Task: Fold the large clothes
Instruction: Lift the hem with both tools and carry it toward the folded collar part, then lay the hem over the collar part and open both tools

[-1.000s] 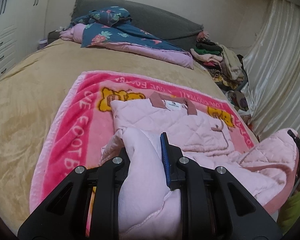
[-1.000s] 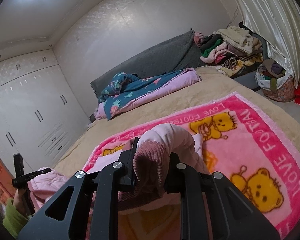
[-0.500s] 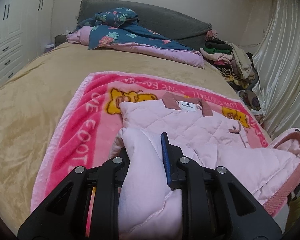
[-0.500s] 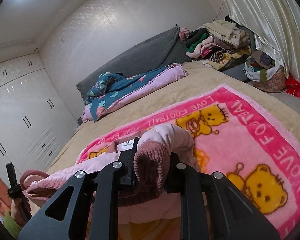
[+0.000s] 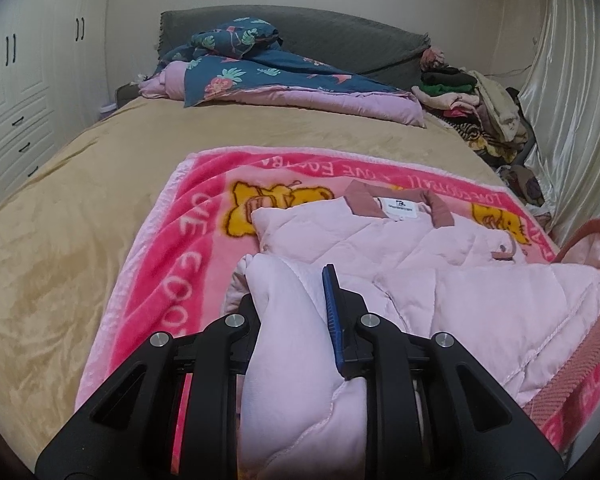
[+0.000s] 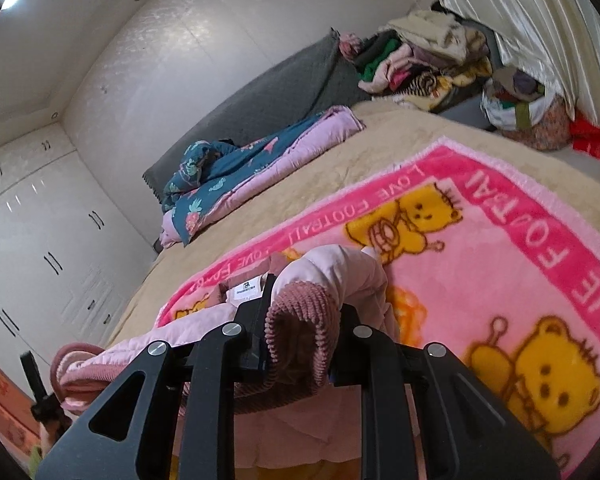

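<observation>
Both grippers, left gripper and right gripper, pinch the pink jacket over the blanket.

Pale pink quilted padded jacket with dusty-rose ribbed collar and cuffs lay on the pink bear-print fleece blanket, collar and white neck label toward the blanket's far edge. Lower part was lifted, doubled over its chest.

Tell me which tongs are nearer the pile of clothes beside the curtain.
Right. The right tongs grip the pink jacket on the bed's side towards the clothes pile; the left tongs hold its opposite edge, farther from the pile.
</observation>
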